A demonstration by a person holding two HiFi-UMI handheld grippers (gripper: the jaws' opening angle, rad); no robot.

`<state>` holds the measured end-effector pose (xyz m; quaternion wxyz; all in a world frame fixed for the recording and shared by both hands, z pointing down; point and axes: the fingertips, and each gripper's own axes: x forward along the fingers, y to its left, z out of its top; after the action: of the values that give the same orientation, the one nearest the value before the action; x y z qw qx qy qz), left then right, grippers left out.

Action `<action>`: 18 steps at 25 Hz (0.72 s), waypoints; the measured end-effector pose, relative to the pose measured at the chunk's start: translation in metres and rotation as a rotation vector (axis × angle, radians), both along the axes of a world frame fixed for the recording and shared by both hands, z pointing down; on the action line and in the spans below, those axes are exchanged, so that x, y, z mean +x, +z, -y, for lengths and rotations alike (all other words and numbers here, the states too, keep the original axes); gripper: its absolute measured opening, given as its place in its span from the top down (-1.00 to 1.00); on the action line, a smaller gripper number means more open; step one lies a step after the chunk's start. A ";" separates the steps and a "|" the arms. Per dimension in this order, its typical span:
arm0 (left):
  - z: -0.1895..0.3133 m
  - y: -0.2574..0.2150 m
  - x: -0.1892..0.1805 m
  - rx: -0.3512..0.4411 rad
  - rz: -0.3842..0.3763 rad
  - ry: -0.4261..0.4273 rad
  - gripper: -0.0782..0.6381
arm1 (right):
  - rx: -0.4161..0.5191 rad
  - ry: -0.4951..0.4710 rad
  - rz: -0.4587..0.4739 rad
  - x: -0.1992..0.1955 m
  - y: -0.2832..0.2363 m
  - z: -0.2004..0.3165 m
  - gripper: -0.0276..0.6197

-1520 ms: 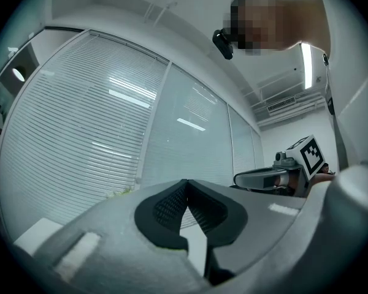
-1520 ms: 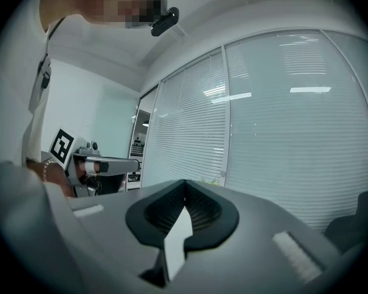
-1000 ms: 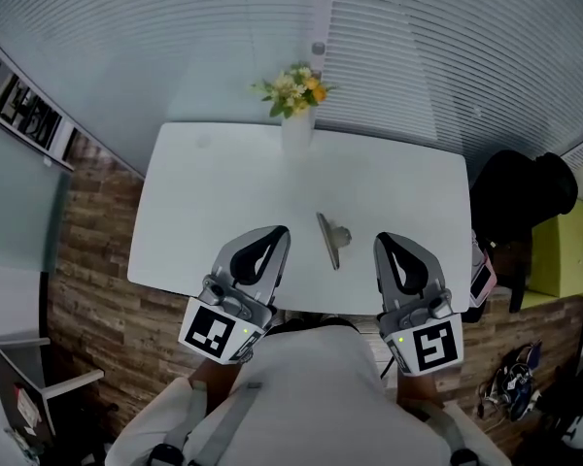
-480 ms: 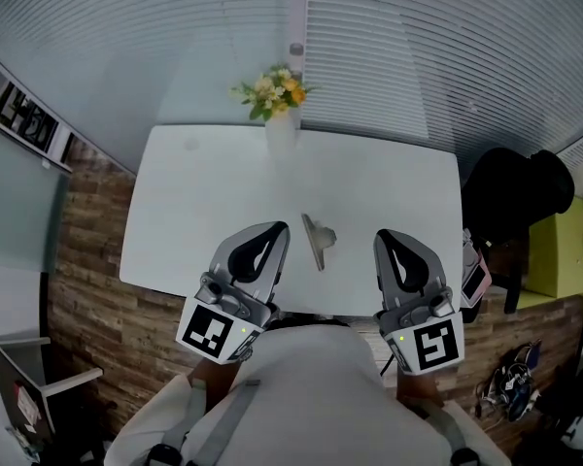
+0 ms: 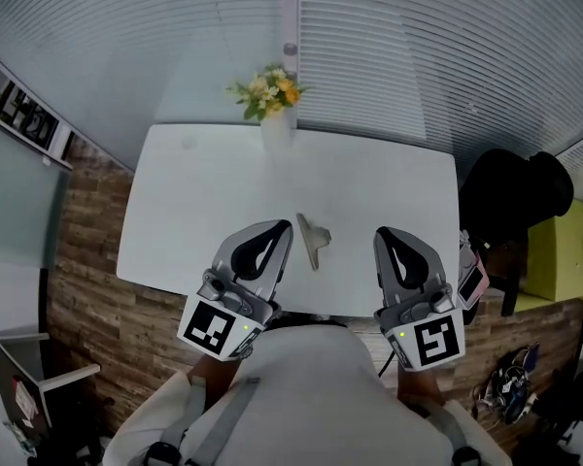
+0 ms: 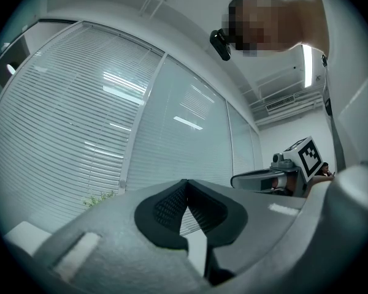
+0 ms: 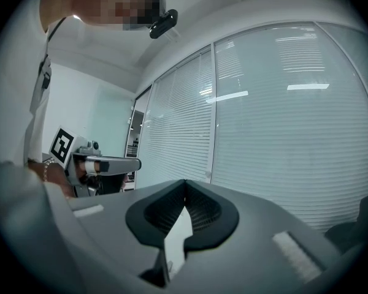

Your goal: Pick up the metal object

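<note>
With your left gripper [image 5: 277,233] and right gripper [image 5: 389,239] both closed and empty at lower centre, the metal object [image 5: 312,241] lies between them on the table [image 5: 194,202] (near its front edge), so approaching unopened risks shoving it off.

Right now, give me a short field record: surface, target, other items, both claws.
surface: white rectangular table
target: grey metal object, lying flat near the table's front edge, between the two claws, untouched
other: white vase of yellow and white flowers at the far edge
left claw: shut, empty, just left of the target
right claw: shut, empty, further off to the target's right
</note>
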<state>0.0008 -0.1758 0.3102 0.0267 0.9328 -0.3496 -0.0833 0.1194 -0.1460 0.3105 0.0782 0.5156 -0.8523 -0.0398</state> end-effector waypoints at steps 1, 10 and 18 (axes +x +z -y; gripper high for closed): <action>0.000 0.001 0.000 -0.003 0.000 -0.002 0.77 | -0.004 -0.006 0.000 -0.001 0.002 0.000 0.91; 0.002 0.009 -0.001 -0.022 0.020 -0.010 0.77 | -0.058 -0.038 -0.004 -0.006 0.033 0.012 0.87; 0.003 0.013 -0.005 -0.033 0.021 -0.024 0.77 | -0.169 -0.038 0.001 -0.004 0.091 0.021 0.82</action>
<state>-0.0040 -0.1791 0.3237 0.0377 0.9289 -0.3621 -0.0682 0.1154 -0.1674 0.4012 0.1200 0.4911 -0.8623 0.0309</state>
